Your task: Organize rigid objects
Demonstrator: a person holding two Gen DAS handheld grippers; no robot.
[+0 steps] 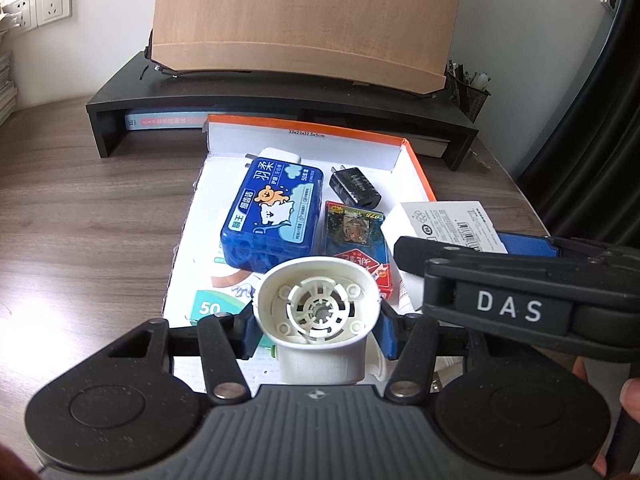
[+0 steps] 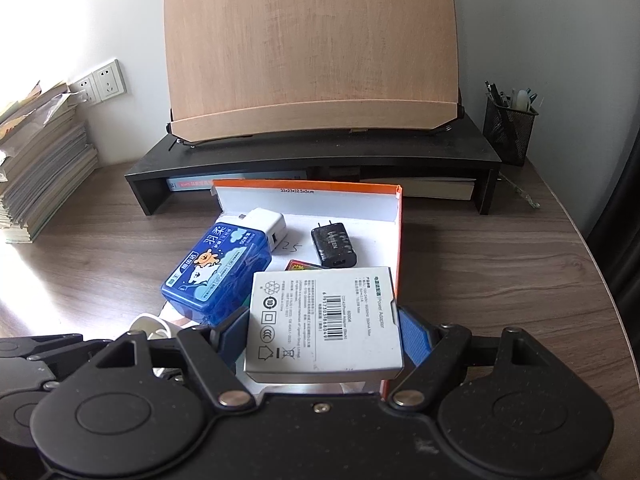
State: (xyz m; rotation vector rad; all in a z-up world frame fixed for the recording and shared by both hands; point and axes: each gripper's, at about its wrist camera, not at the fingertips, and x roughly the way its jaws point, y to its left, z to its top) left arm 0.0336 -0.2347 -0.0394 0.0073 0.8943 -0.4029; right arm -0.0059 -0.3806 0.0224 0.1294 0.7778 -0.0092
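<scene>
White plastic fitting [image 1: 318,312] clamped between blue pads of left tool [image 1: 318,326], held over near end of orange-edged shallow box [image 1: 416,168] on wooden worktop [image 1: 80,240]. Right tool [image 2: 324,332] grips white adapter carton [image 2: 324,320] by both sides, above box's right part. Inside box: blue floss case [image 1: 272,216], black charger [image 1: 356,188], white charger [image 2: 266,222], red card pack [image 1: 354,236].

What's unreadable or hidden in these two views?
- Left wrist: underside of the white plastic part, hidden by the left hand-held gripper gripping it.
- Left wrist: green pack, covered by that part.
- Right wrist: red card pack, mostly behind the white adapter box.
- Right wrist: pen holder contents, too small.
</scene>
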